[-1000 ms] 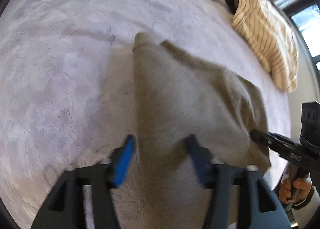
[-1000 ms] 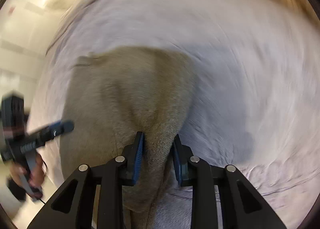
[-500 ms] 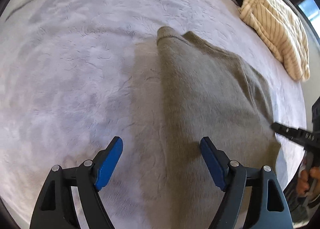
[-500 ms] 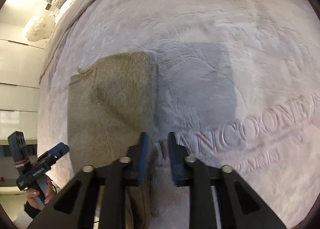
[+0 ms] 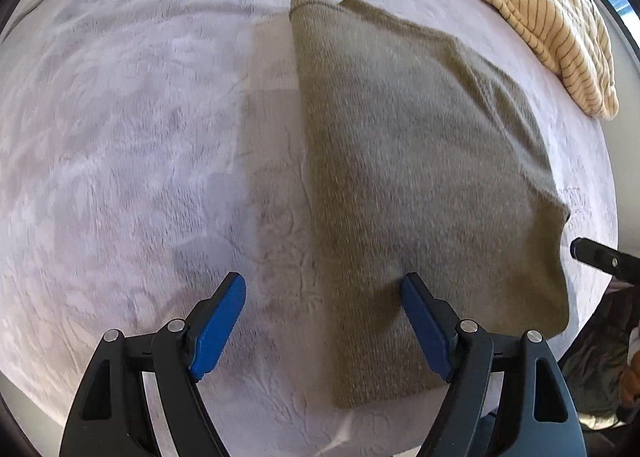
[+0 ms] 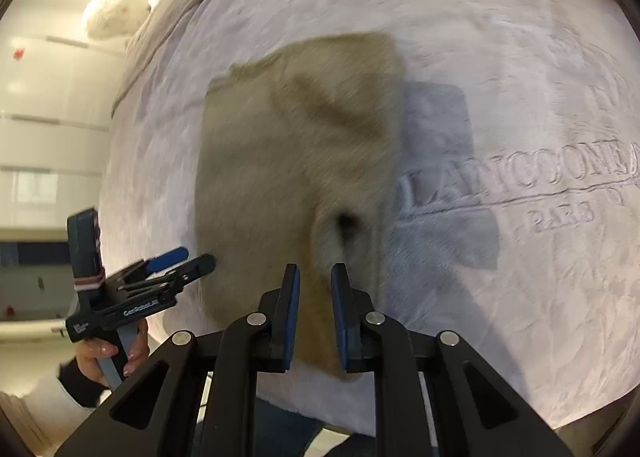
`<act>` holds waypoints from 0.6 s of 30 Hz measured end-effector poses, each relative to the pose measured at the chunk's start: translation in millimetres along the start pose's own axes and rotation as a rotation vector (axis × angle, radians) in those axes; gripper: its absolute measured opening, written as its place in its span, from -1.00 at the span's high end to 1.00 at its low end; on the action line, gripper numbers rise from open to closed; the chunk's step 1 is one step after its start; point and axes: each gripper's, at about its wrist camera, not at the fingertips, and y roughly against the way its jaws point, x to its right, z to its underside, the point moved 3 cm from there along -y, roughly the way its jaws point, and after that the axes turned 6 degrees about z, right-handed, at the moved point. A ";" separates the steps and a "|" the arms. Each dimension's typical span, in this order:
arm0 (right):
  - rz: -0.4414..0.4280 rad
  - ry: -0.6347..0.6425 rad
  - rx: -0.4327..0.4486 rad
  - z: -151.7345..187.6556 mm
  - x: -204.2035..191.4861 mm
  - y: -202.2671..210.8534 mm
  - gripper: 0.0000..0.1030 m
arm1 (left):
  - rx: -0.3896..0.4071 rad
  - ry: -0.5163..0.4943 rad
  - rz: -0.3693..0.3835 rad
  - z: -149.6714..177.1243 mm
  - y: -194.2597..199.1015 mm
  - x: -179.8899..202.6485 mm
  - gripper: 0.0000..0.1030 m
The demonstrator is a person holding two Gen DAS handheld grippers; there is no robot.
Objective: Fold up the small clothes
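An olive-brown knit garment (image 5: 408, 161) lies folded on the pale lilac blanket (image 5: 128, 137). My left gripper (image 5: 324, 297) is open wide above the garment's near left edge, holding nothing. In the right wrist view the same garment (image 6: 296, 161) lies ahead. My right gripper (image 6: 316, 281) has its jaws slightly apart with a small raised fold of the garment just in front of them; the frame is blurred. The left gripper (image 6: 176, 261) shows at the garment's left side there. The right gripper's tip (image 5: 600, 257) shows at the right edge of the left view.
A cream striped garment (image 5: 548, 17) lies at the blanket's far right corner. The blanket carries embossed lettering (image 6: 520, 181) to the right of the garment. The bed's near edge (image 5: 280, 441) runs just below my left gripper. A white lamp (image 6: 108, 17) stands beyond the bed.
My left gripper opened wide, let the garment go and drew back. My right gripper lowered its part of the garment onto the blanket and its jaws have parted slightly.
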 end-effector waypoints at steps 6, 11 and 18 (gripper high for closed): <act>0.052 0.054 -0.102 11.8 -12.2 -28.9 0.65 | -0.058 -0.035 -0.027 26.6 -9.2 5.7 -0.57; 0.092 0.044 -0.160 18.0 -2.0 -43.9 0.72 | -0.077 0.004 -0.017 35.4 -8.7 4.4 -0.57; 0.120 0.065 -0.194 21.7 -1.9 -47.5 0.73 | -0.072 0.007 -0.039 38.6 4.5 4.0 -0.57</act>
